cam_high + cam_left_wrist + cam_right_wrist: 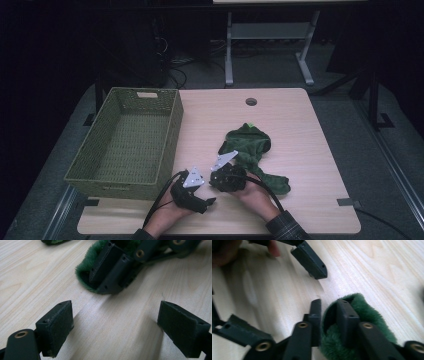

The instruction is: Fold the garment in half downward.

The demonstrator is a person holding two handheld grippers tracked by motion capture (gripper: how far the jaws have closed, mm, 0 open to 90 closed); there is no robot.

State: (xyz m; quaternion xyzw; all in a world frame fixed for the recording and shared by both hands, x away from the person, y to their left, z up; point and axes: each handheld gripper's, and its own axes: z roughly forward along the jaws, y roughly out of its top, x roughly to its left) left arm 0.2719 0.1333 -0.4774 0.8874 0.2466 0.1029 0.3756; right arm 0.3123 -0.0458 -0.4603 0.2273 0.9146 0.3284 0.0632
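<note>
A green plush cloth (250,142) lies crumpled on the wooden table (305,130), right of middle. My right gripper (226,177) is at the cloth's near left end. In the right gripper view its jaws (329,308) stand close together with the fuzzy hem (367,312) pinched between them, one jaw inside the fold. The left gripper view shows that same grip (110,275) on the cloth's edge (86,266). My left gripper (202,200) lies low just beside it, its pads (55,325) wide apart over bare wood, holding nothing.
A green wicker basket (172,132) with nothing in it stands on the table's left half, close to my left hand. A round cable hole (251,102) sits near the far edge. Beyond the table are a dark floor and a desk frame (229,50).
</note>
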